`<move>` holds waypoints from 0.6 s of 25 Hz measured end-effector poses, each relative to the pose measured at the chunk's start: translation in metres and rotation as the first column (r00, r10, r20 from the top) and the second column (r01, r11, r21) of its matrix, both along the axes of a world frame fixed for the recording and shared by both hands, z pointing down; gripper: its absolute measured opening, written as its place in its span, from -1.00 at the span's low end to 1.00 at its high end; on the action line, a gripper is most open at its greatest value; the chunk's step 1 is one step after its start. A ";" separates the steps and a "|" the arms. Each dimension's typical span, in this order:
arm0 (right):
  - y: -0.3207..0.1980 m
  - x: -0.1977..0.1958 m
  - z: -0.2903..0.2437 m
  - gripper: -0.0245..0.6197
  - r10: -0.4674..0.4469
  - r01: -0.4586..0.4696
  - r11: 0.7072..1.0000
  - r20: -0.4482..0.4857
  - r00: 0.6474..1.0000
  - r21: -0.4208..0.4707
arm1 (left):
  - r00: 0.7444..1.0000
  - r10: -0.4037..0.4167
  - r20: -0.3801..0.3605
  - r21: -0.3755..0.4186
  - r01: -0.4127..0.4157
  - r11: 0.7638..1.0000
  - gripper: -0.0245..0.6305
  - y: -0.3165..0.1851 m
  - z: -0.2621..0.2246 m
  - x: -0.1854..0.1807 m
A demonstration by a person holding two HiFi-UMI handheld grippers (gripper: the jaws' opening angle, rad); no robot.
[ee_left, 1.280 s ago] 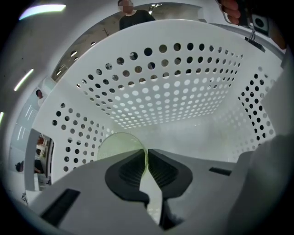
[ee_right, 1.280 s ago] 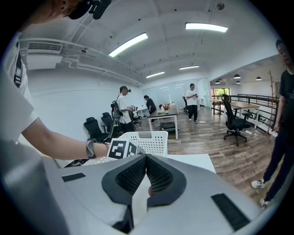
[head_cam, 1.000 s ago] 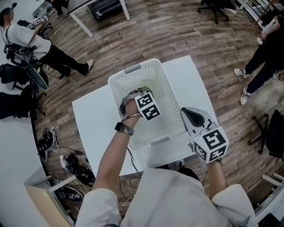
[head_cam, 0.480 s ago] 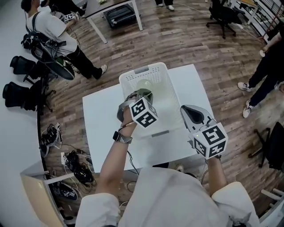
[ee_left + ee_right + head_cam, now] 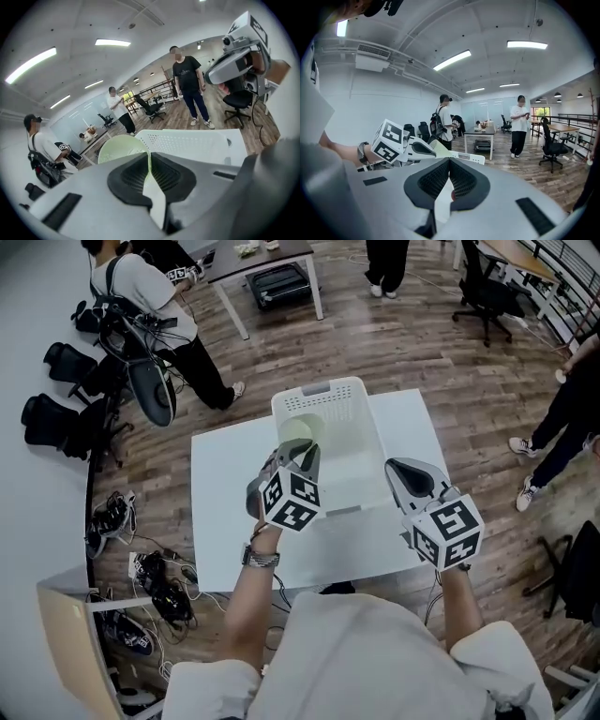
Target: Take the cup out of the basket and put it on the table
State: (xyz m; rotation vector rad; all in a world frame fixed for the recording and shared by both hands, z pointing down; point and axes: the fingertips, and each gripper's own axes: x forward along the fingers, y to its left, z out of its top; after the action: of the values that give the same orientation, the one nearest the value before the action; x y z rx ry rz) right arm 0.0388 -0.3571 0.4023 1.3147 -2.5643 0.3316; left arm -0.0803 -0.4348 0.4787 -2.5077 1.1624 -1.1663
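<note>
Pale green cup (image 5: 298,430) hangs over the white basket (image 5: 330,390), rim pinched by the left gripper (image 5: 302,456); the right gripper (image 5: 410,480) is pressed together, empty. Such a thin hold could slip before the table (image 5: 217,521).

place: open office | evidence: swivel chairs (image 5: 492,296), desks (image 5: 262,254), wood floor (image 5: 422,362), ceiling strip lights (image 5: 527,44)

A white tabletop (image 5: 220,512) stands on a wooden plank floor (image 5: 375,343). A white perforated basket (image 5: 361,460) sits directly on it, set lengthwise towards the far side, right of the middle, with its far end at the tabletop's far edge.
</note>
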 end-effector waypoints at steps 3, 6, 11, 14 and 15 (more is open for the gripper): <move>0.003 -0.006 -0.008 -0.87 -0.021 0.021 1.000 -0.002 1.000 0.019 | 0.992 -0.043 -0.117 0.011 0.044 0.999 -0.86 0.016 -0.013 -0.008; 0.006 -0.011 -0.014 -0.87 -0.040 0.040 0.999 -0.003 0.999 0.035 | 0.970 -0.068 -0.233 0.006 0.071 0.997 -0.86 0.033 -0.025 -0.012; 0.015 -0.016 -0.024 -0.87 -0.063 0.063 0.996 -0.001 0.998 0.062 | 0.924 -0.089 -0.373 0.026 0.106 0.994 -0.86 0.064 -0.056 -0.021; 0.018 -0.018 -0.032 -0.87 -0.071 0.070 0.995 0.011 0.997 0.074 | 0.900 -0.082 -0.428 0.075 0.125 0.989 -0.86 0.083 -0.081 -0.023; 0.019 -0.019 -0.035 -0.87 -0.074 0.072 0.994 0.014 0.997 0.079 | 0.894 -0.075 -0.442 0.092 0.129 0.987 -0.86 0.089 -0.089 -0.023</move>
State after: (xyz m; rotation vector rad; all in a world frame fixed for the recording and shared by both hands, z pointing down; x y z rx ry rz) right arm 0.0196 -0.3379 0.3675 1.2452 -2.6569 0.2317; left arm -0.1038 -0.3462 0.3894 -2.7206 1.4292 -0.5316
